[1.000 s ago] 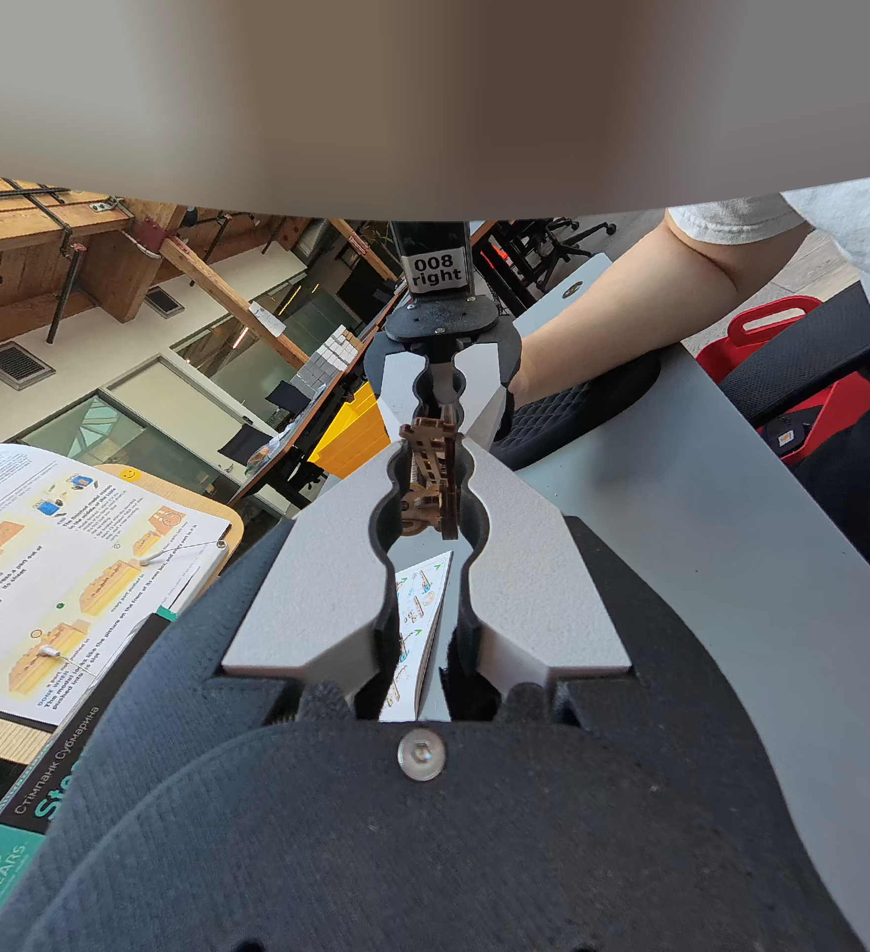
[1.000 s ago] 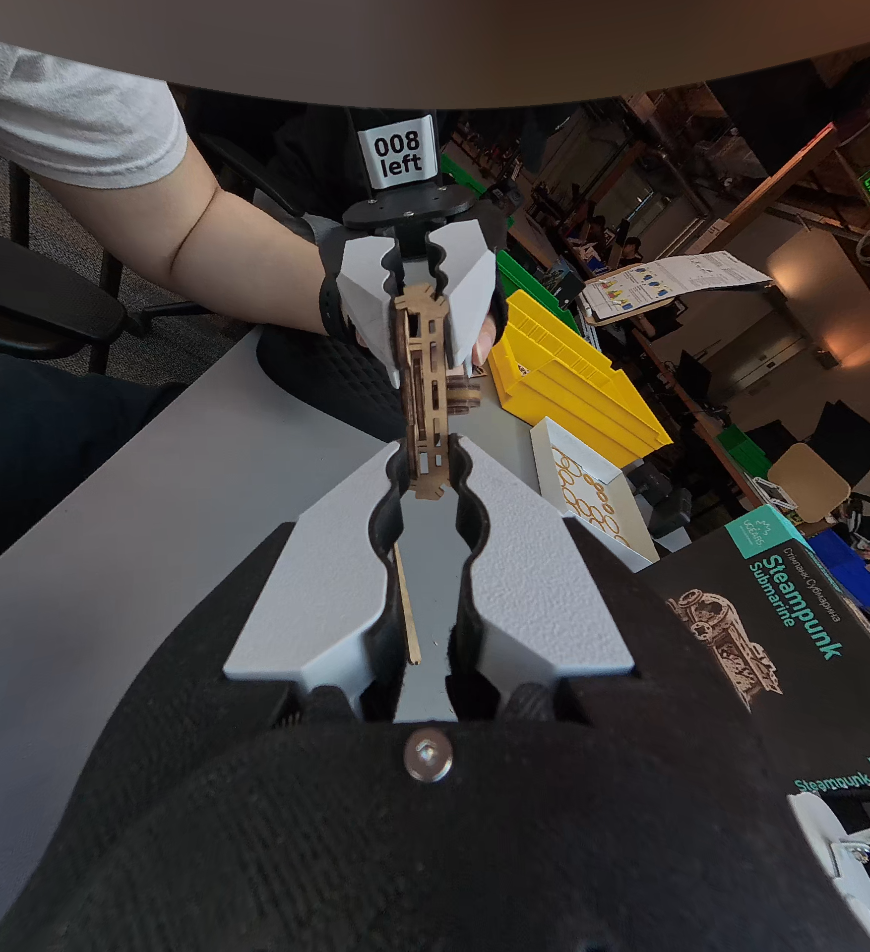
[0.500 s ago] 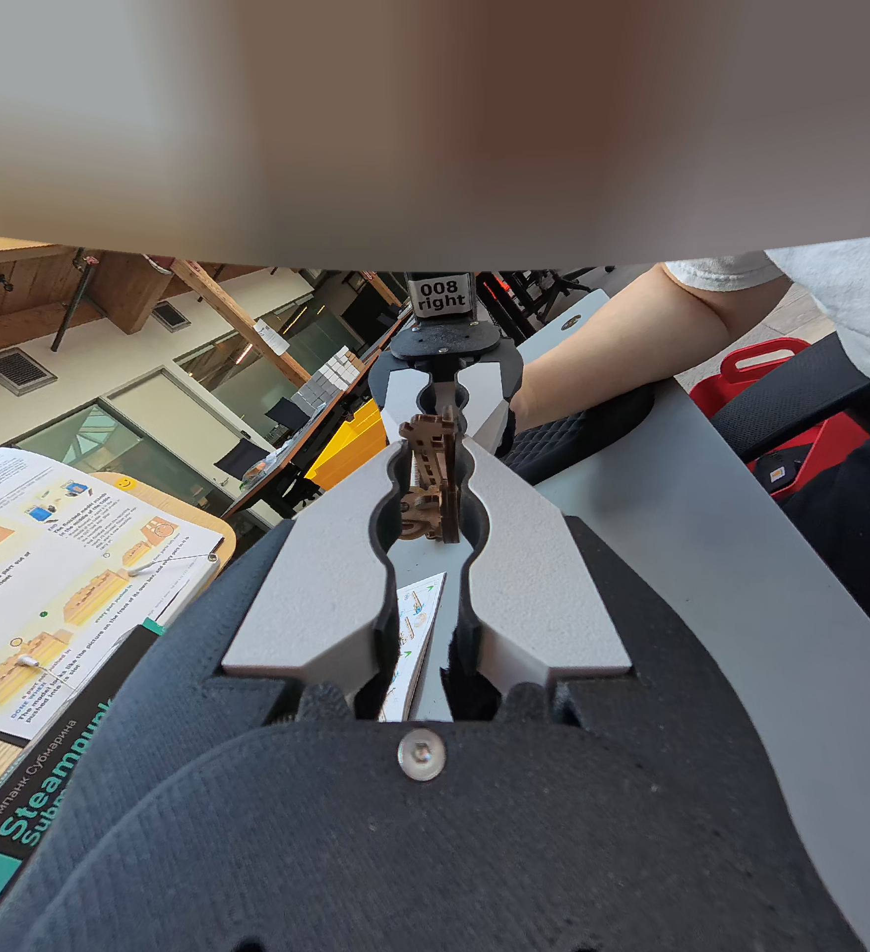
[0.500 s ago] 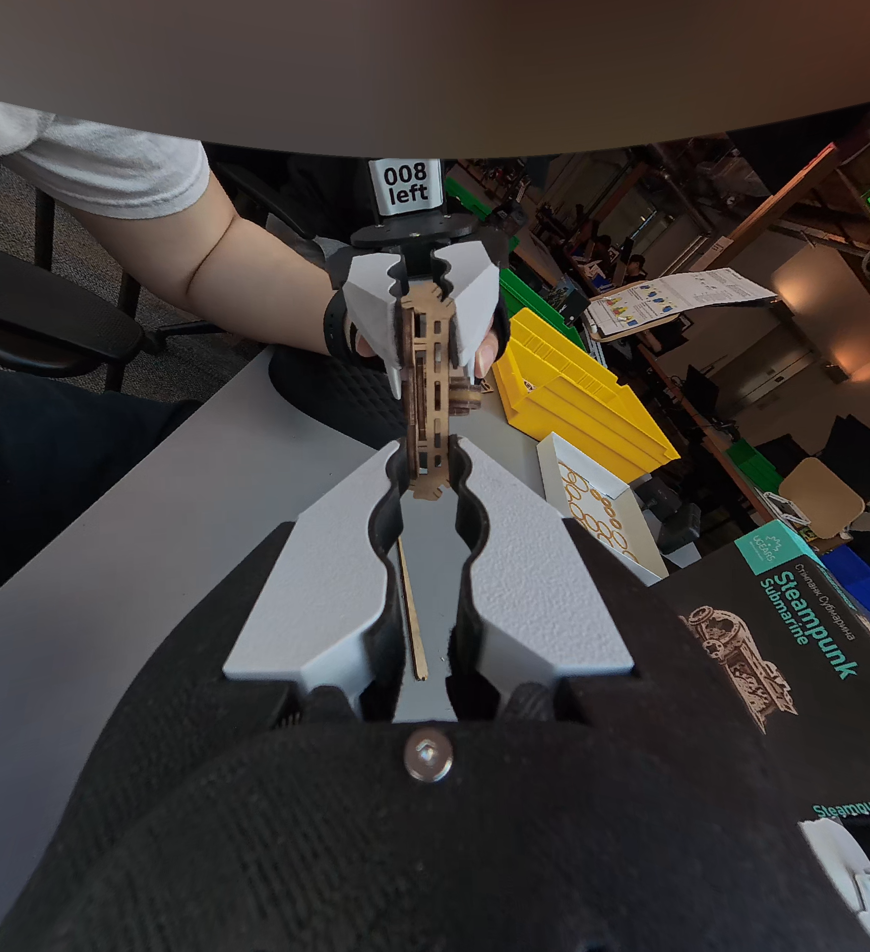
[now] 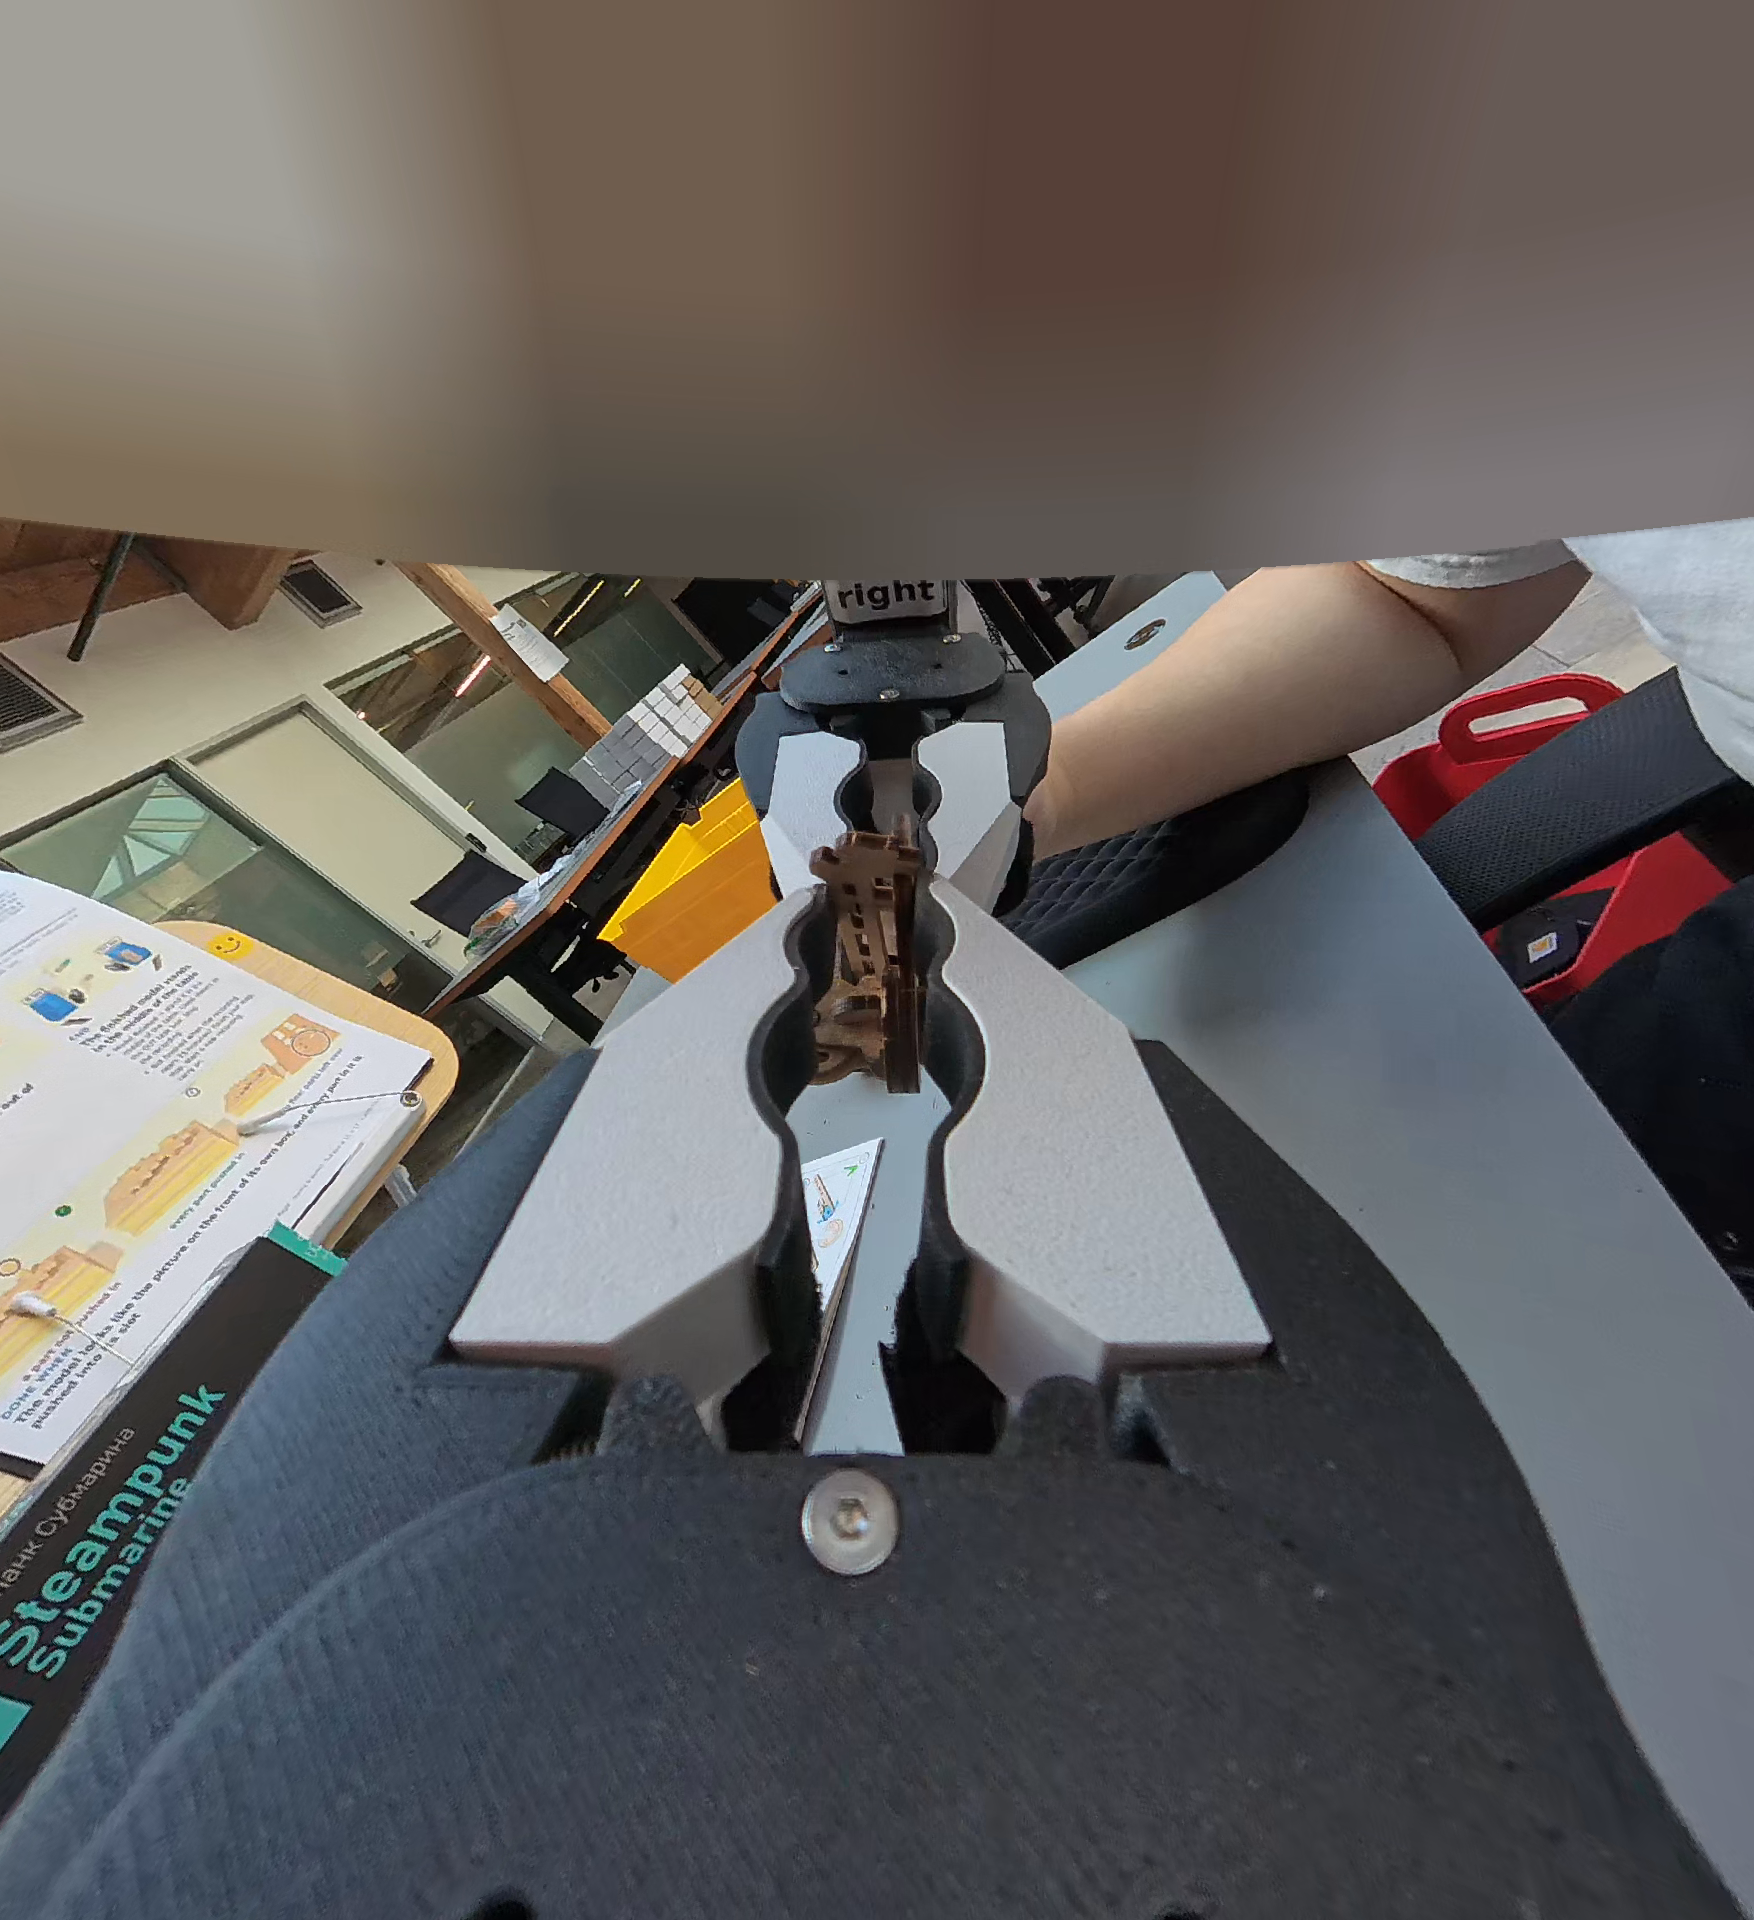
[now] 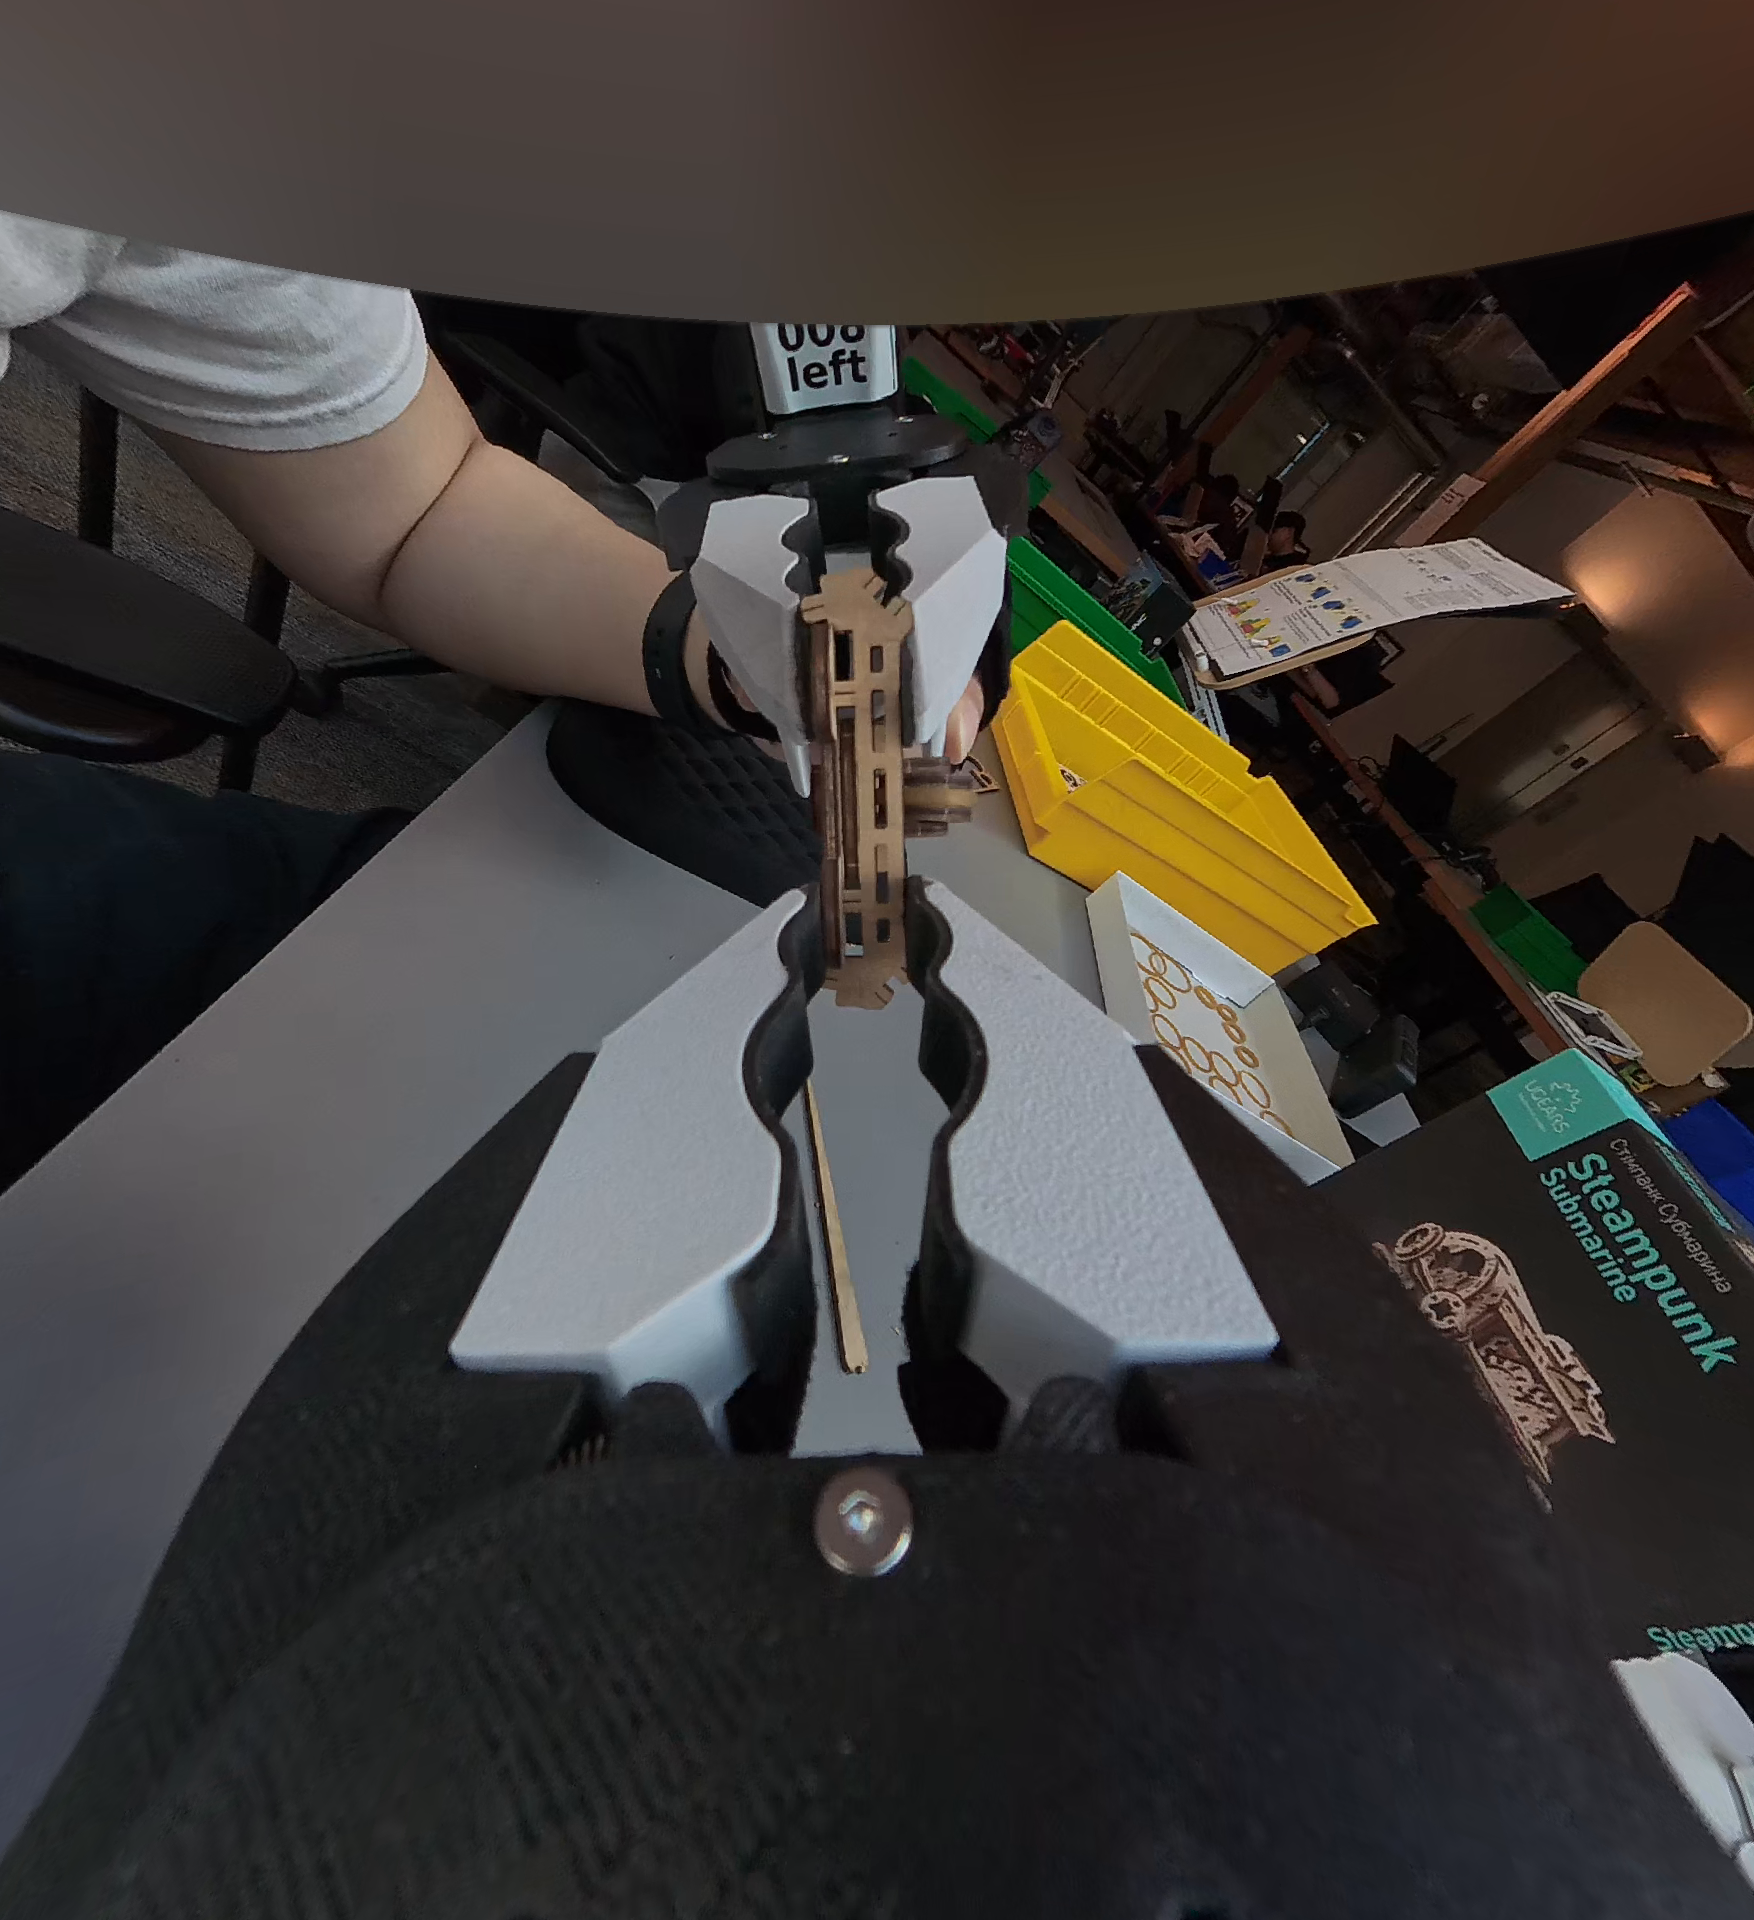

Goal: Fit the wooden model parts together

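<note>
A brown wooden model assembly [image 5: 868, 977] of layered laser-cut plates is held in the air above the grey table [image 5: 1320, 1091]. My left gripper [image 5: 868, 909] is shut on one end of it. My right gripper [image 6: 857, 920] is shut on the opposite end of the same assembly [image 6: 857, 790]. The two grippers face each other tip to tip. The right gripper also shows in the left wrist view [image 5: 888, 831], and the left gripper shows in the right wrist view [image 6: 852, 665]. A small gear-like part sticks out of the assembly's side.
An instruction sheet on a clipboard [image 5: 125, 1143] and a black kit box [image 6: 1579, 1299] lie at the table's side. A yellow bin [image 6: 1164, 790], a white tray of ring cut-outs [image 6: 1195, 1018], a thin wooden stick [image 6: 837, 1247] and a small card [image 5: 837, 1216] are on the table. The person's arm [image 5: 1268, 675] is behind. Less than 4 cm separates the two grippers' tips.
Both grippers have kept their hold on the assembly. The pair has tilted and shifted slightly together, so the background and table have slid in both views.
</note>
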`<control>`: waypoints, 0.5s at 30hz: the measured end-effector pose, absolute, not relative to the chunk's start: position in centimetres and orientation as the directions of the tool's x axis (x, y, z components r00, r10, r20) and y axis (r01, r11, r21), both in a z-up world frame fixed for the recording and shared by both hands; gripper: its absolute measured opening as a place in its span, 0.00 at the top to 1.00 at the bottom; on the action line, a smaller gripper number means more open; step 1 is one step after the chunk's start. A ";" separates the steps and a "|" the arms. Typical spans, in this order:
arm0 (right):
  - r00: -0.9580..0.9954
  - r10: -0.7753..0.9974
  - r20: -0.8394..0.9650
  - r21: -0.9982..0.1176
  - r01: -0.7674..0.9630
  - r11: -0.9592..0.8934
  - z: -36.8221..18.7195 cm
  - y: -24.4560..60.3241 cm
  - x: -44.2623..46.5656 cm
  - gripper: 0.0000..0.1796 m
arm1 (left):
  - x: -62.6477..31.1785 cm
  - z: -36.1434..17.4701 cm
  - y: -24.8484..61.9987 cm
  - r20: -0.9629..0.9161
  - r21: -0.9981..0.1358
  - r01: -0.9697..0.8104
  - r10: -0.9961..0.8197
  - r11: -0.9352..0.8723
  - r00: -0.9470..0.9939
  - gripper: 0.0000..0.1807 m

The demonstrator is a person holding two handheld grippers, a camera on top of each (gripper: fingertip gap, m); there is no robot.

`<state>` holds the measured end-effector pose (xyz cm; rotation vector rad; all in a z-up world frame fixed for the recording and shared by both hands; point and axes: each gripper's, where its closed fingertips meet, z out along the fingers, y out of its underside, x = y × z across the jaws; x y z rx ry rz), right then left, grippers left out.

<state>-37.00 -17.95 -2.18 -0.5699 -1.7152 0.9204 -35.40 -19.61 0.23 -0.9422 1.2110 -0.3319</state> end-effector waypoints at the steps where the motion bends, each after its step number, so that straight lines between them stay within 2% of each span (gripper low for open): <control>1: -0.329 0.752 0.571 -0.808 -0.062 0.586 -2.2 -17.9 -37.0 0.92 | -35.4 0.2 -19.6 -0.638 -0.769 -0.253 -0.678 0.588 0.364 0.93; 9: -0.363 0.808 0.464 -0.873 -0.035 0.486 -2.5 -17.4 -37.3 0.92 | -35.6 0.2 -18.8 -0.577 -0.816 -0.246 -0.709 0.523 0.406 0.93; 15: -0.342 0.809 0.478 -0.861 -0.001 0.509 -3.0 -16.7 -37.5 0.90 | -35.7 -0.5 -18.1 -0.603 -0.797 -0.298 -0.679 0.525 0.418 0.93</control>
